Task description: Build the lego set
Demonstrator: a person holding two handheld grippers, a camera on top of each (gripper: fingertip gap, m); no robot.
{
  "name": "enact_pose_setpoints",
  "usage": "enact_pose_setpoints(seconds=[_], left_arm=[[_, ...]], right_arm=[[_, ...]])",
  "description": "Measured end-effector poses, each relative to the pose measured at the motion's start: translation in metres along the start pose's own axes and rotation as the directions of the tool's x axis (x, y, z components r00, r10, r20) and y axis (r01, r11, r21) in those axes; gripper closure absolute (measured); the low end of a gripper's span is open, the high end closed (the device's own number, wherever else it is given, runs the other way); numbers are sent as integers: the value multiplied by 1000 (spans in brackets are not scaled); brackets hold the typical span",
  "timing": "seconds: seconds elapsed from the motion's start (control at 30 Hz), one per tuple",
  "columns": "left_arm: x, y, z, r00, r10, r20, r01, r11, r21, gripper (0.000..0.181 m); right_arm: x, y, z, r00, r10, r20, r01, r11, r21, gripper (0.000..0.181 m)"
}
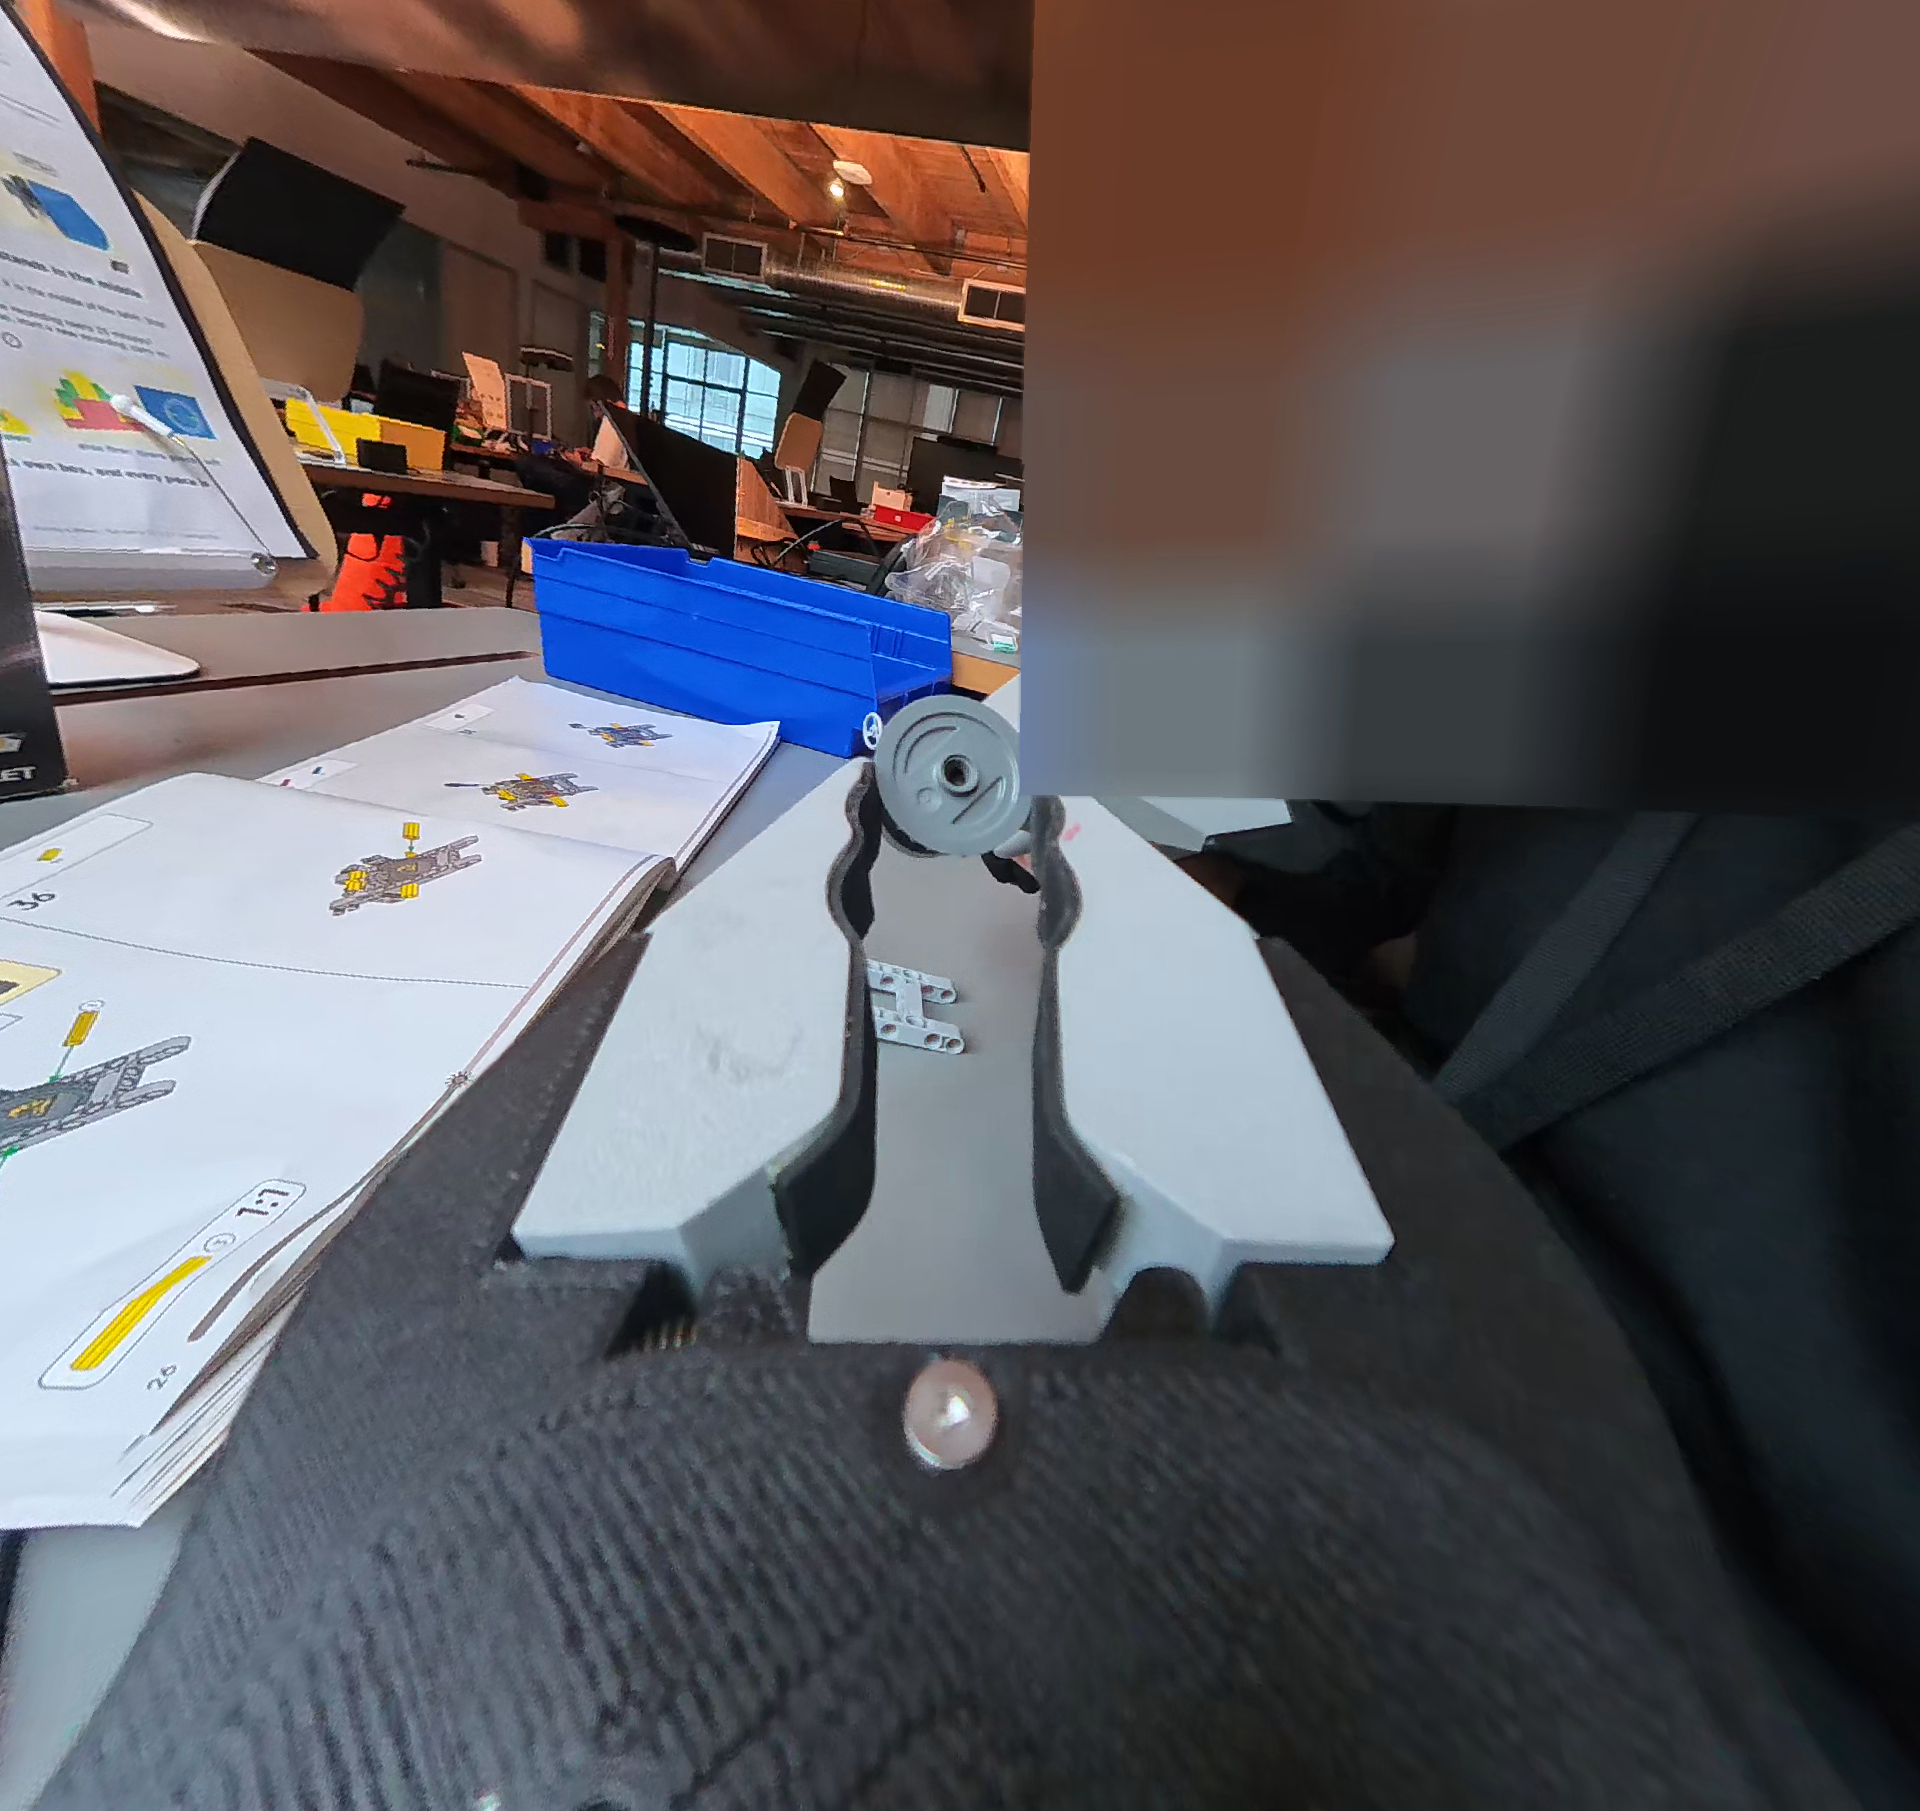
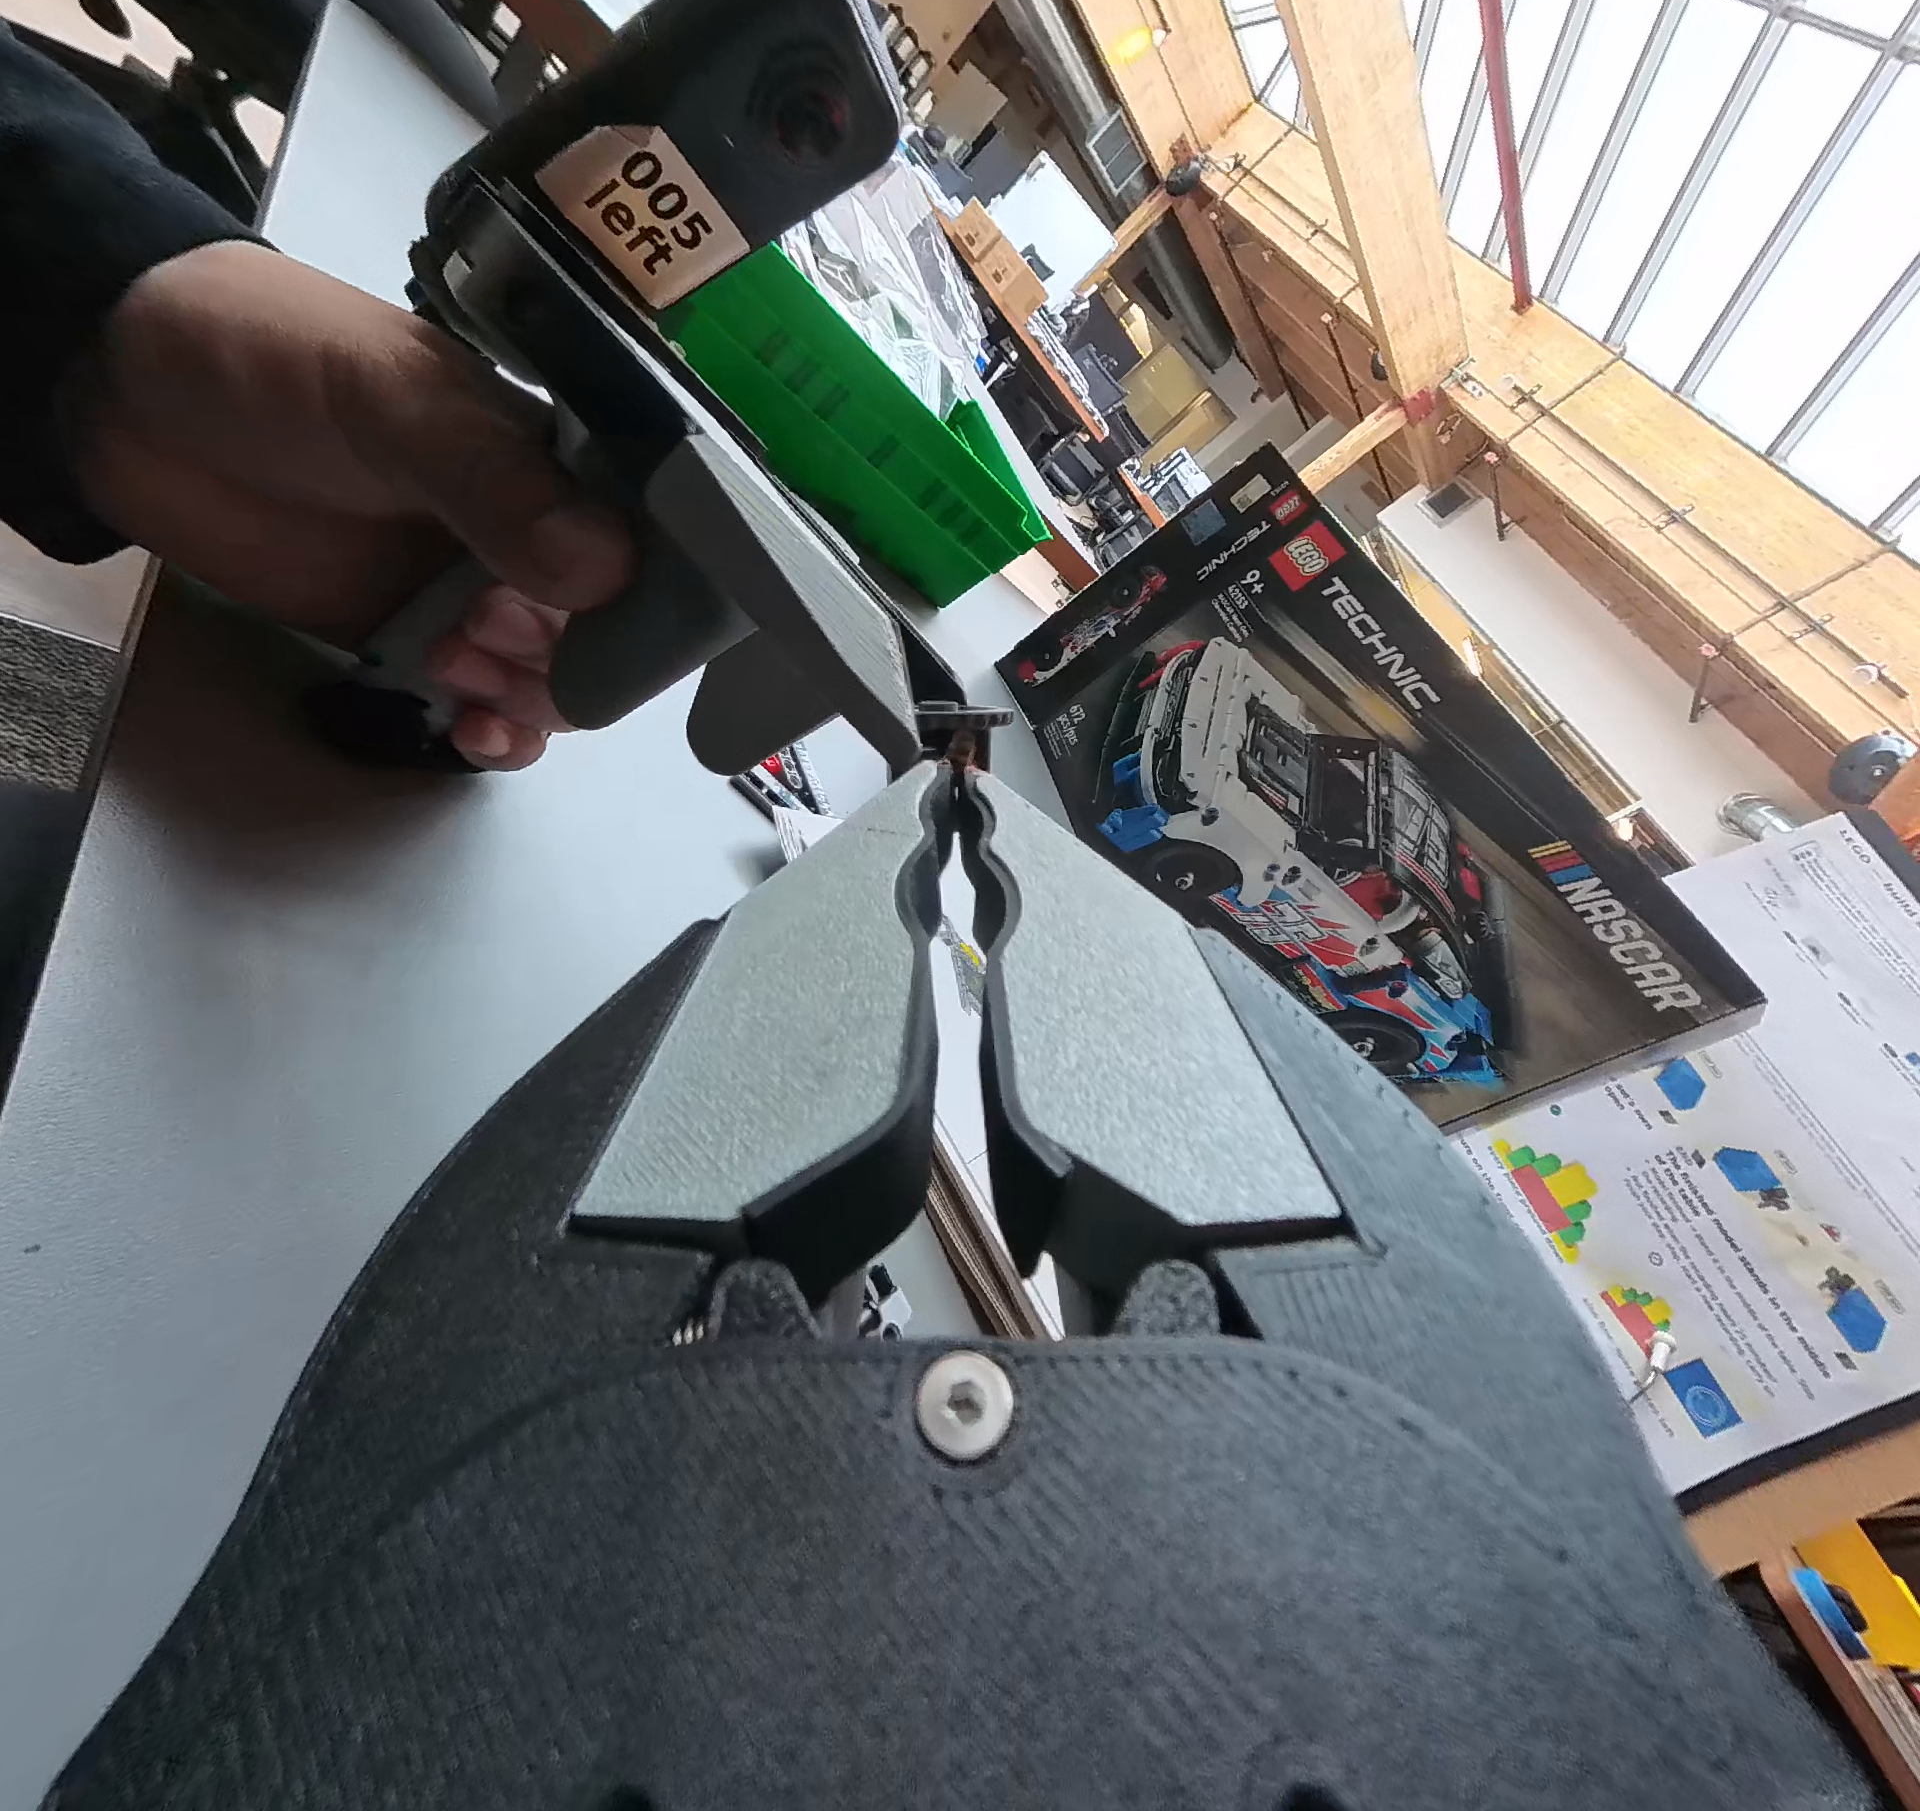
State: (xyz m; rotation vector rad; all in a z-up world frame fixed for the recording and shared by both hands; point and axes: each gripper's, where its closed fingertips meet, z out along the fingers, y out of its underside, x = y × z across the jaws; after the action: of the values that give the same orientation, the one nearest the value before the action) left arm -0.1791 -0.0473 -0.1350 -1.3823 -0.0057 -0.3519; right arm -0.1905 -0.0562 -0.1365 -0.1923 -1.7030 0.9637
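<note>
The grey lego disc (image 1: 948,776), pinched at the left gripper (image 1: 951,826) fingers' tips, could twist loose as the nearly closed right gripper (image 2: 958,793) pushed its small pin (image 2: 961,753) in.

the grey wheel disc (image 1: 948,776) looks like smooth matt plastic; the blue bin (image 1: 727,634) is glossy plastic; the instruction booklet (image 1: 312,982) is matt paper; the tabletop (image 2: 260,930) is smooth grey; the set box (image 2: 1382,795) is glossy card.
</note>
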Motion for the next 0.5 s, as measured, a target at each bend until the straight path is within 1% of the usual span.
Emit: enact_pose_setpoints(seconds=[0.27,0.33,0.37,0.4,0.43,0.47,0.5], left_arm=[[-1,2,0,1000,-18,-10,18,1000,-19,155],[-2,4,-1,1000,-16,-14,15,999,-52,155],[3,9,-1,999,-17,-47,13,996,-89,155],[8,15,0,997,-25,-78,14,991,-134,155],[12,19,1,996,-19,-92,4,986,-167,155],[12,20,2,996,-5,-84,-10,985,-171,155],[11,19,3,997,-3,-76,-10,987,-160,155]], right_arm=[[0,1,-1,1000,10,-7,-11,1000,-22,181],[2,3,0,1000,-12,-25,11,999,-35,181],[8,6,0,997,-31,-66,28,998,-47,181],[9,9,1,997,-40,-67,36,997,-62,181],[6,12,2,999,-25,-42,22,998,-66,181],[2,12,2,1000,-1,-13,0,998,-55,181],[4,12,2,1000,19,-18,-19,999,-44,181]])
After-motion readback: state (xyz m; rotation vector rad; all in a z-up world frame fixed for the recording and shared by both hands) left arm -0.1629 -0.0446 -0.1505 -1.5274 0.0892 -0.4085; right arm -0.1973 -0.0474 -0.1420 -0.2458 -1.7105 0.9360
